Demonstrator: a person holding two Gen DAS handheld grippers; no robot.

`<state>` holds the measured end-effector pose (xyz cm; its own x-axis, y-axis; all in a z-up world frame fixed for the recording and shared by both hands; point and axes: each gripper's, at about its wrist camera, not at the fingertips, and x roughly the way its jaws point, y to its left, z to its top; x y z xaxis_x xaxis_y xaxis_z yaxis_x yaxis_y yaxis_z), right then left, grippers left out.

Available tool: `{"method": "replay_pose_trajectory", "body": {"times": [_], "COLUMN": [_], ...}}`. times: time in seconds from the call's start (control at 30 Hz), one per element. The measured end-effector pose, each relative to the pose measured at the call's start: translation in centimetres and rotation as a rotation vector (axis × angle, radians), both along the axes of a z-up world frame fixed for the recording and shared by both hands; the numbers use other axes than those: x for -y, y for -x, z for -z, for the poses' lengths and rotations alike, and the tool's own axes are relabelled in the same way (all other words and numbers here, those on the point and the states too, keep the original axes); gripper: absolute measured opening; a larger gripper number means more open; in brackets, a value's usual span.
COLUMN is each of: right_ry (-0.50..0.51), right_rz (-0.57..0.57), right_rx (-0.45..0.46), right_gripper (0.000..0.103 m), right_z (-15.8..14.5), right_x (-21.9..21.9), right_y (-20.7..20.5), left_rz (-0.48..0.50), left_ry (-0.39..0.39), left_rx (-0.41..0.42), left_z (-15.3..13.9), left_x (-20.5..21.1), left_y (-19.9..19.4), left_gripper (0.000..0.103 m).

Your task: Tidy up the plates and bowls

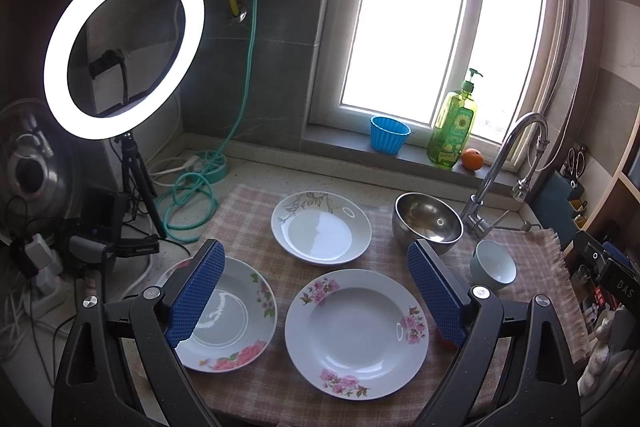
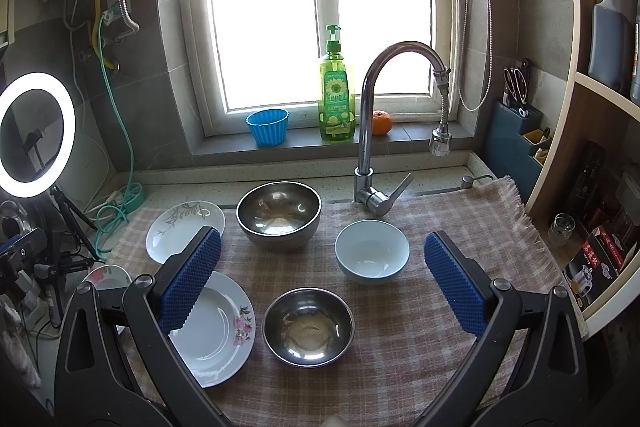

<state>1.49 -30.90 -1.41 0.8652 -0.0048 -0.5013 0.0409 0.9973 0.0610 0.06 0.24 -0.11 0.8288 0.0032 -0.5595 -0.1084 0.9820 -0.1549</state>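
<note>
Three white plates lie on a checked cloth [image 1: 248, 203]. In the left wrist view I see a pink-flowered plate [image 1: 356, 333] in front, a second pink-flowered plate [image 1: 236, 323] at the left, and a green-sprig plate [image 1: 322, 227] behind. A large steel bowl [image 1: 426, 221] and a pale blue bowl [image 1: 494, 265] stand at the right. The right wrist view shows a small steel bowl [image 2: 308, 327], the pale blue bowl [image 2: 372, 251] and the large steel bowl [image 2: 279, 215]. My left gripper [image 1: 316, 281] is open and empty above the plates. My right gripper [image 2: 322, 273] is open and empty above the bowls.
A faucet [image 2: 370, 123] rises behind the cloth. A green soap bottle [image 2: 336, 87], a blue cup [image 2: 267, 127] and an orange [image 2: 381, 123] sit on the window sill. A ring light [image 1: 124, 47] on a tripod and cables stand at the left. Shelves [image 2: 592, 187] line the right.
</note>
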Motion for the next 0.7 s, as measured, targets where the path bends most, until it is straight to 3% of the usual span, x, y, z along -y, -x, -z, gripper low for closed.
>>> {"method": "replay_pose_trajectory", "body": {"times": [0.7], "right_ry": [0.001], "right_rz": [0.000], "right_rx": [-0.009], "right_gripper": [0.103], "right_z": [0.20], "right_x": [-0.05], "right_y": [-0.32], "left_rz": [0.006], "left_ry": [0.006], "left_rx": [-0.011], "left_z": [0.62], "left_x": [0.87], "left_y": [-0.39], "left_gripper": [0.093]}}
